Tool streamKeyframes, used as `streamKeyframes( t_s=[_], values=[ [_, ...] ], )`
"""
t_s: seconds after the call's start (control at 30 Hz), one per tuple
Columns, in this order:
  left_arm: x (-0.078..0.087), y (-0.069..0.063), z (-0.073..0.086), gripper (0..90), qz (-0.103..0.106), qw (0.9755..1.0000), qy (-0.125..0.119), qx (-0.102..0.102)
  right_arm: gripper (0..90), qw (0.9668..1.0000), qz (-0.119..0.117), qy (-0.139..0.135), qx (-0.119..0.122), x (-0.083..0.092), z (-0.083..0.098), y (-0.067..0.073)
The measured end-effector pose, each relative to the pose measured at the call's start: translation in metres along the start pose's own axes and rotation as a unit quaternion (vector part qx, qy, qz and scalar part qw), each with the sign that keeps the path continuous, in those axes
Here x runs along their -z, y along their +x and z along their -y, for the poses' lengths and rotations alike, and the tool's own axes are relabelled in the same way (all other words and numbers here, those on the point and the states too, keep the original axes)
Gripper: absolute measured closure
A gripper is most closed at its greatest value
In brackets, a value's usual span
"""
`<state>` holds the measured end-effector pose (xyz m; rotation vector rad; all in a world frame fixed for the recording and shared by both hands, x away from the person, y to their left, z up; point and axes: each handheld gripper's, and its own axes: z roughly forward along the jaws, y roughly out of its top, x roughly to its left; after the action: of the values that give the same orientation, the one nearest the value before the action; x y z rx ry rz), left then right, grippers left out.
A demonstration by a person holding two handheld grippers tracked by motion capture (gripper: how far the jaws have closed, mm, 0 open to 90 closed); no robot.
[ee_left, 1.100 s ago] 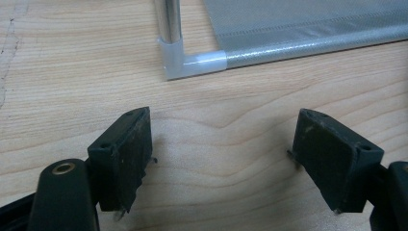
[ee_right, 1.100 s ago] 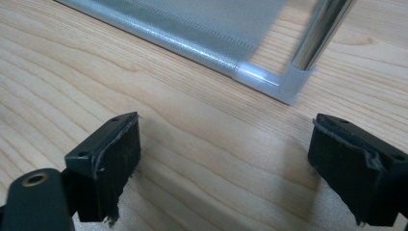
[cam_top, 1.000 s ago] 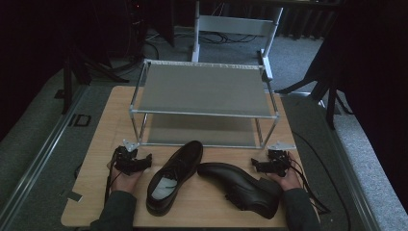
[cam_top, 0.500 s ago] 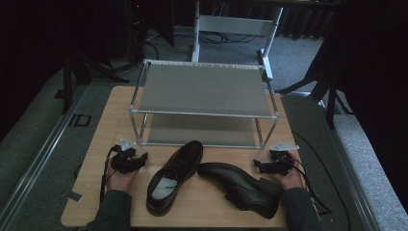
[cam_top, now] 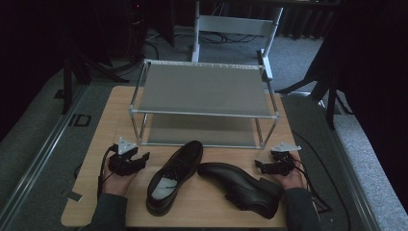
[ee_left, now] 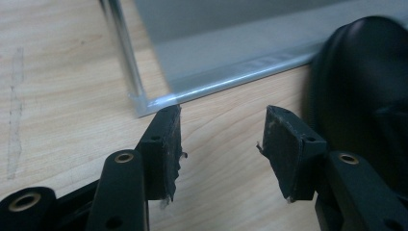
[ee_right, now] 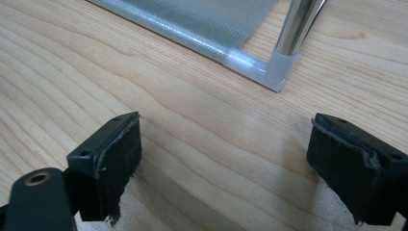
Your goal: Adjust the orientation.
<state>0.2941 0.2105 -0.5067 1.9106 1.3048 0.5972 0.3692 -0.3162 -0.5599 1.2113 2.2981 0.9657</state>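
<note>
From above, two black shoes lie on the table (cam_top: 110,96) in front of a two-tier rack (cam_top: 204,89): the left shoe (cam_top: 174,175) open side up, the right shoe (cam_top: 243,185) on its side. The left gripper (cam_top: 139,159) sits just beside the left shoe, the right gripper (cam_top: 260,166) near the right shoe's toe. This looks like the very start of shelving the shoes; next, each needs a grip on its rim.

The left gripper view shows what the high one cannot: jaws spread, having just narrowed a little, nothing between them, the left shoe (ee_left: 361,96) bulking just right of them.

The right gripper view shows jaws spread wide over bare wood, the rack's corner post (ee_right: 293,29) beyond.
</note>
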Motion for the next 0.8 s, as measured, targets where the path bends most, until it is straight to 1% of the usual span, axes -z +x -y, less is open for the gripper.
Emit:
streamKeyframes(
  t_s=[0.07,0.2,0.37,0.5,0.63,0.73,0.8],
  values=[
    [0.007,-0.003,-0.002,48.7,0.005,1.0000,-0.005,-0.005,11.7,1.0000,0.000,0.000,0.000,0.000,0.000,0.000],
    [0.018,-0.006,-0.007,48.6,0.018,0.9997,-0.014,-0.007,11.7,1.0000,0.001,0.000,-0.001,0.000,0.000,0.000],
    [0.031,-0.011,-0.013,48.5,0.036,0.9990,-0.016,-0.020,11.7,1.0000,0.000,0.000,-0.001,0.001,0.001,0.000],
    [0.040,-0.018,-0.016,48.1,0.047,0.9980,-0.022,-0.036,11.7,1.0000,0.001,0.000,-0.001,0.001,0.001,0.000],
    [0.045,-0.026,-0.015,47.2,0.062,0.9967,-0.021,-0.048,11.7,1.0000,0.002,0.000,-0.002,0.001,0.001,-0.001],
    [0.046,-0.030,-0.013,46.6,0.073,0.9958,-0.015,-0.054,11.7,1.0000,0.003,0.000,-0.004,0.001,0.001,-0.001],
    [0.045,-0.034,-0.011,46.3,0.079,0.9949,-0.009,-0.062,11.7,1.0000,0.003,0.000,-0.005,0.001,0.001,-0.001]
  ],
)
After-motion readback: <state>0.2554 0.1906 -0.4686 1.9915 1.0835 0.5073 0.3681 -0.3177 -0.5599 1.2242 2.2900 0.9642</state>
